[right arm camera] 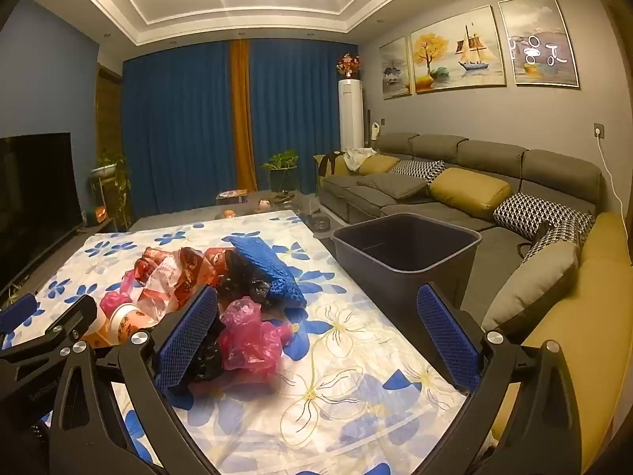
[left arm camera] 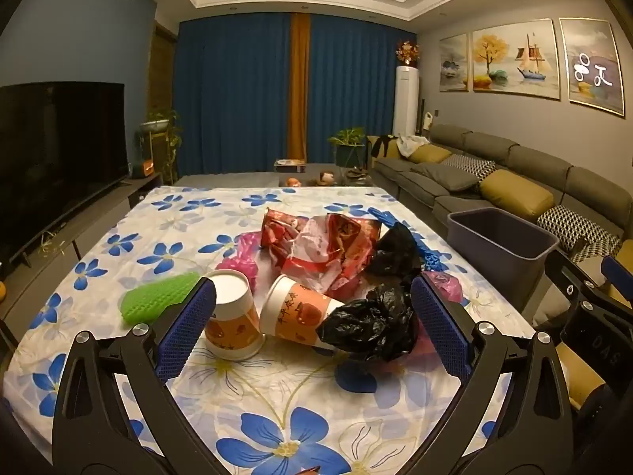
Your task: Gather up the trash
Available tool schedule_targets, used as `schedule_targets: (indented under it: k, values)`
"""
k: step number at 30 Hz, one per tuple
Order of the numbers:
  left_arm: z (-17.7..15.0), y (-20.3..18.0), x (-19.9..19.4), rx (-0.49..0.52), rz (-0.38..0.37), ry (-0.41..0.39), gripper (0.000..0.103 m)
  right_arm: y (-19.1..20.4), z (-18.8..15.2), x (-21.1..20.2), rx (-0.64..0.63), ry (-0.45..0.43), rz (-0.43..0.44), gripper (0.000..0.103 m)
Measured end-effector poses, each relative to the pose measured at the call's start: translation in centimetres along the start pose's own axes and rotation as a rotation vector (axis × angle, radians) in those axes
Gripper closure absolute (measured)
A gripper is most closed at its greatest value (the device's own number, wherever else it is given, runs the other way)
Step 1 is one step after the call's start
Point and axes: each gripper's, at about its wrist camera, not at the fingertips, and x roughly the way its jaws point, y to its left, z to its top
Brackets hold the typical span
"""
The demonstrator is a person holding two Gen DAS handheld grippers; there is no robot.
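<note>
A heap of trash lies on the flower-print tablecloth [left arm camera: 277,403]. My left gripper [left arm camera: 312,289] is open just in front of it. Between its fingers are a standing paper cup [left arm camera: 231,318], a second cup [left arm camera: 300,312] on its side and a crumpled black bag [left arm camera: 368,328]. Behind them lie a red wrapper [left arm camera: 320,245], a pink bag [left arm camera: 241,263] and a green mesh piece [left arm camera: 158,297]. My right gripper [right arm camera: 318,297] is open over the cloth, with a pink bag [right arm camera: 249,336] against its left finger. A blue mesh net [right arm camera: 269,269] and the red wrapper [right arm camera: 174,273] lie beyond.
An empty grey bin [right arm camera: 407,249] stands off the table's right edge, also in the left wrist view [left arm camera: 502,245]. A grey sofa [right arm camera: 455,198] with cushions runs along the right. A television [left arm camera: 59,146] stands at the left. Bare cloth lies at the table's near and far ends.
</note>
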Motion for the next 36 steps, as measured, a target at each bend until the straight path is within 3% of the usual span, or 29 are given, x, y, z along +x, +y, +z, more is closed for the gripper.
schedule_targets:
  k: [36]
  values:
    - [0.14,-0.31,0.02,-0.004,-0.009,0.000,0.006,-0.29,0.53,-0.11,-0.001,-0.013,-0.004,0.005]
